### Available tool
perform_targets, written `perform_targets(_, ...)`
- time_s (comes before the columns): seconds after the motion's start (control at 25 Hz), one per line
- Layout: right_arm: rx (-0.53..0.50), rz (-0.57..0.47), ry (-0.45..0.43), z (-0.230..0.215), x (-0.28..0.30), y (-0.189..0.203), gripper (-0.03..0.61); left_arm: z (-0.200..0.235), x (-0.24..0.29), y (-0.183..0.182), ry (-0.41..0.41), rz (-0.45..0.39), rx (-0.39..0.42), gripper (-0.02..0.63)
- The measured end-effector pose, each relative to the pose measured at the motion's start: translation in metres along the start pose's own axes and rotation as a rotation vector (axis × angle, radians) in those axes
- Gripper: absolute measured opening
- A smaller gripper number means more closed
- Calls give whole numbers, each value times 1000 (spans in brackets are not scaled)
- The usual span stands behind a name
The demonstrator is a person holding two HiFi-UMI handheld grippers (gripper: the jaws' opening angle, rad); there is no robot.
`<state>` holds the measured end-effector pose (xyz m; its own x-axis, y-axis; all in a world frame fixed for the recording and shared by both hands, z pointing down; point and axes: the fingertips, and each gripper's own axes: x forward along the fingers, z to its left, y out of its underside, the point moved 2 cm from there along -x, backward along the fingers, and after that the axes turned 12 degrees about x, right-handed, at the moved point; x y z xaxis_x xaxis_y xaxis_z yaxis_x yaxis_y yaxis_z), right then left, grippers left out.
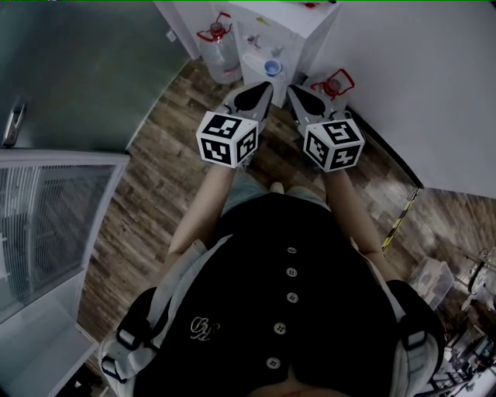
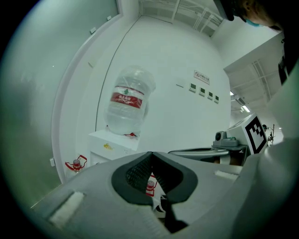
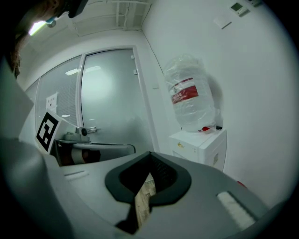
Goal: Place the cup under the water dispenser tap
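A person stands on a wood-look floor facing a white water dispenser in a corner, with both grippers held out side by side towards it. The blue cup sits at the front of the dispenser, low in its recess, just beyond the gripper tips and touched by neither. The left gripper has its jaws pressed together with nothing between them. The right gripper is likewise closed tight and empty, and only floor shows through the gap behind its dark pads. A big clear water bottle with a red label stands upside down on top of the dispenser. Two spare bottles with red handles stand on the floor, one to the left of the dispenser and one to its right. A frosted glass door is set in the wall to the left.
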<state>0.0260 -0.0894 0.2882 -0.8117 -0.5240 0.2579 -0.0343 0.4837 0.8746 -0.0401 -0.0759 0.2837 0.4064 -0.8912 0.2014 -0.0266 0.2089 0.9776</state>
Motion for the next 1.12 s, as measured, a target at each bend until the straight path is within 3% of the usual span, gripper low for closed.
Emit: perform_targets(1.12,-55,40,-15,11,-25,20,0,-31,-12,23,-9,73,17,0)
